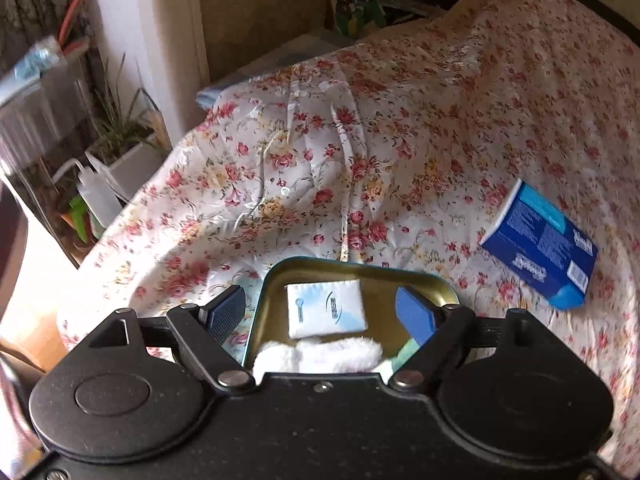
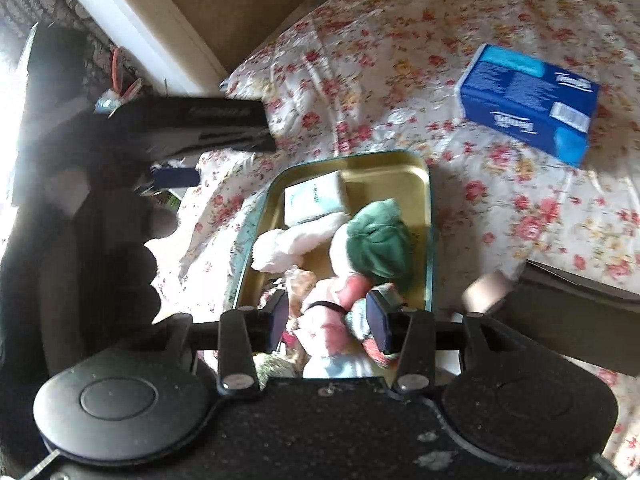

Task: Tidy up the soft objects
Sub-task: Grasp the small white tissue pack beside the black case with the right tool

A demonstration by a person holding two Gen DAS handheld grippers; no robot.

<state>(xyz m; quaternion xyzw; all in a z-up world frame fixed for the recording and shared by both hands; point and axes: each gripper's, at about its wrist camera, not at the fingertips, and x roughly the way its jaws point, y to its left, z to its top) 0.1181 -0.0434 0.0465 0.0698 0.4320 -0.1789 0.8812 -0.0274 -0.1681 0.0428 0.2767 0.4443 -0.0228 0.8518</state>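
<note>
A teal-rimmed tin [image 1: 360, 266] with a gold inside lies on the floral bedspread. In it are a white tissue packet [image 1: 326, 310], a white fluffy toy [image 1: 320, 354], a green knitted piece [image 2: 380, 240] and a pink soft toy [image 2: 332, 316] with a black band. My left gripper [image 1: 320, 312] is open over the tin's near end, the packet lying untouched between its fingers. My right gripper [image 2: 329, 320] is open low over the tin, its pads either side of the pink toy. One blue pad [image 2: 176, 178] of the left gripper shows at the tin's left.
A blue tissue box [image 1: 540, 248] lies on the bedspread [image 1: 440, 120] to the right of the tin. Off the bed's left edge stand a white planter [image 1: 128, 160] and a squeeze bottle [image 1: 96, 196]. A dark furniture edge [image 2: 580, 304] borders the lower right.
</note>
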